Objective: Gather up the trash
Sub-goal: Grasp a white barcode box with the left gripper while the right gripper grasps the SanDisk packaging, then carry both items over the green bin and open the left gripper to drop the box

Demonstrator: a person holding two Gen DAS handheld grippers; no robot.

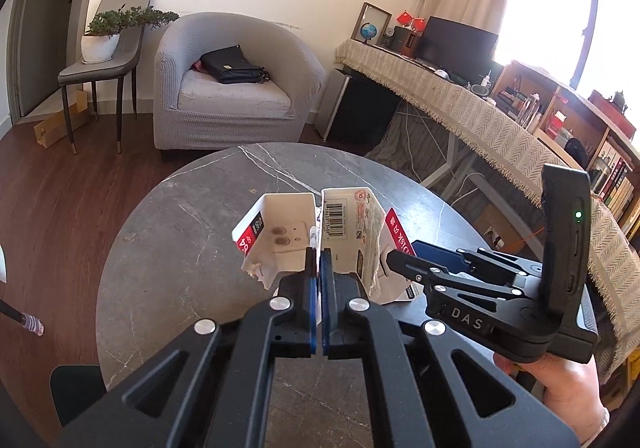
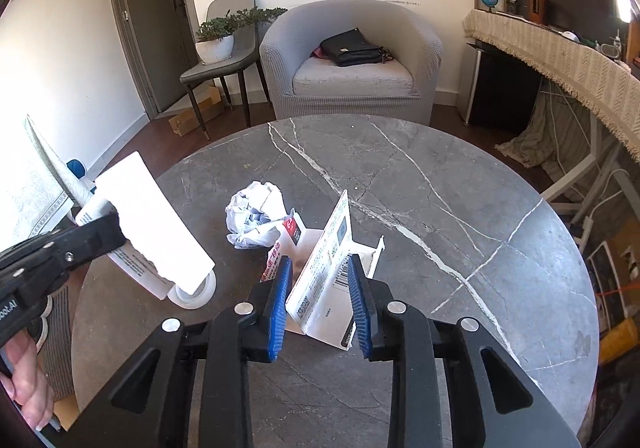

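Torn white box (image 2: 328, 284) standing open on grey table (image 2: 440, 183), nothing visible inside; barcode and red "64" flap readable. Left gripper (image 1: 317, 268) clamped on box wall. Right gripper (image 2: 320, 280) apart, straddling box. Crumpled paper (image 2: 254, 219) just beside.

Left tongs (image 1: 318, 268) clamping torn carton (image 1: 288, 236)

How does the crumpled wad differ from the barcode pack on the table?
The wad is scrunched and roundish; the pack has flat, stiff panels standing folded open. The wad lies free; the pack sits between the right gripper's open jaws. Both are mostly white and on the table.
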